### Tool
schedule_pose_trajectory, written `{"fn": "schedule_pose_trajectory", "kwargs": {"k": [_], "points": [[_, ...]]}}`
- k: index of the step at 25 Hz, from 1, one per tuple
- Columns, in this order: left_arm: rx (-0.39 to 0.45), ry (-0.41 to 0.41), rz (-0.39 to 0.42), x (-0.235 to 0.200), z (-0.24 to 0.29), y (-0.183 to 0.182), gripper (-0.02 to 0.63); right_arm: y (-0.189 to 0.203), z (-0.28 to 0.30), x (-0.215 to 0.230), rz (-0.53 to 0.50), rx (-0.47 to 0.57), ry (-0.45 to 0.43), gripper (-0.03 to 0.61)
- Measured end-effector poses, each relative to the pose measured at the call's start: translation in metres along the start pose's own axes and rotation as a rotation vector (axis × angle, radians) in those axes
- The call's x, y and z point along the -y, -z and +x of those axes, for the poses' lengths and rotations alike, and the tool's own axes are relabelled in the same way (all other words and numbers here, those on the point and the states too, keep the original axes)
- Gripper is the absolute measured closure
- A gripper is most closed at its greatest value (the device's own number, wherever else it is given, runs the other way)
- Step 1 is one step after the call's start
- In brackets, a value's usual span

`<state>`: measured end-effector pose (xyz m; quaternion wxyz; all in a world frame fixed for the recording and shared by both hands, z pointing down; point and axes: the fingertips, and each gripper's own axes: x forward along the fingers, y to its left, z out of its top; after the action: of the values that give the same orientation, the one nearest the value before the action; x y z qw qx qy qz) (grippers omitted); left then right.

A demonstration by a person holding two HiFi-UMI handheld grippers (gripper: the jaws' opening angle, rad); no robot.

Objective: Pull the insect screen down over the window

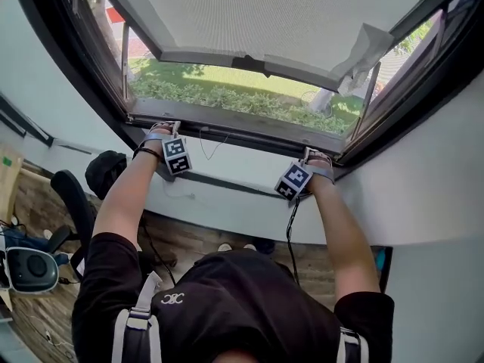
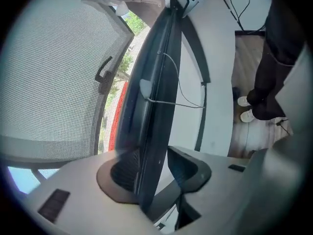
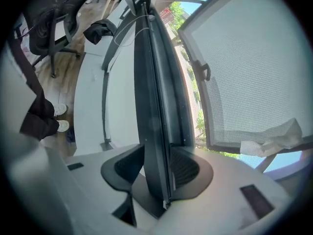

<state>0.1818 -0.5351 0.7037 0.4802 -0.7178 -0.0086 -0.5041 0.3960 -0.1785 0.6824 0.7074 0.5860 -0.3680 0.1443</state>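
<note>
1. My left tool and right tool stand with jaws apart, each astride the dark lower window frame rail, not clamped.
2. The grey mesh insect screen hangs partway down, above both; its grey bottom bar runs side to side, black handle midway between the tools.

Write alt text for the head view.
Seen from above, a person holds the left gripper and right gripper at a window's lower frame. The insect screen covers only the upper opening; lawn shows below.
</note>
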Motion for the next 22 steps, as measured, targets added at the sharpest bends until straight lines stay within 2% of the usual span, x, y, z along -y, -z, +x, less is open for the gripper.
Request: {"fn": "schedule_pose_trajectory", "kwargs": {"k": [7, 9, 11, 15, 17, 19, 20, 22], "points": [[0.013, 0.048, -0.015, 0.001, -0.003, 0.0, 0.416, -0.003, -0.001, 0.001, 0.04, 0.067, 0.007, 0.39], [0.018, 0.041, -0.01, -0.001, -0.006, 0.0, 0.417, -0.004, -0.004, 0.0, 0.061, 0.079, -0.006, 0.383], [0.026, 0.037, -0.015, 0.0, -0.007, 0.0, 0.409, -0.005, -0.008, -0.001, 0.08, 0.096, -0.017, 0.336], [0.028, 0.037, -0.033, 0.002, -0.006, 0.0, 0.408, -0.008, -0.008, 0.001, 0.088, 0.114, 0.014, 0.336], [0.043, 0.01, -0.053, -0.001, -0.011, -0.002, 0.4, -0.009, -0.015, 0.001, 0.144, 0.148, 0.003, 0.33], [0.091, -0.041, -0.127, -0.006, -0.022, -0.009, 0.427, -0.012, -0.024, -0.001, 0.247, 0.209, -0.016, 0.327], [0.123, -0.062, -0.189, -0.009, -0.029, -0.014, 0.447, -0.014, -0.027, 0.0, 0.315, 0.254, -0.009, 0.327], [0.195, -0.074, -0.376, -0.015, -0.043, -0.023, 0.459, -0.022, -0.036, 0.009, 0.495, 0.369, 0.015, 0.33]]}}
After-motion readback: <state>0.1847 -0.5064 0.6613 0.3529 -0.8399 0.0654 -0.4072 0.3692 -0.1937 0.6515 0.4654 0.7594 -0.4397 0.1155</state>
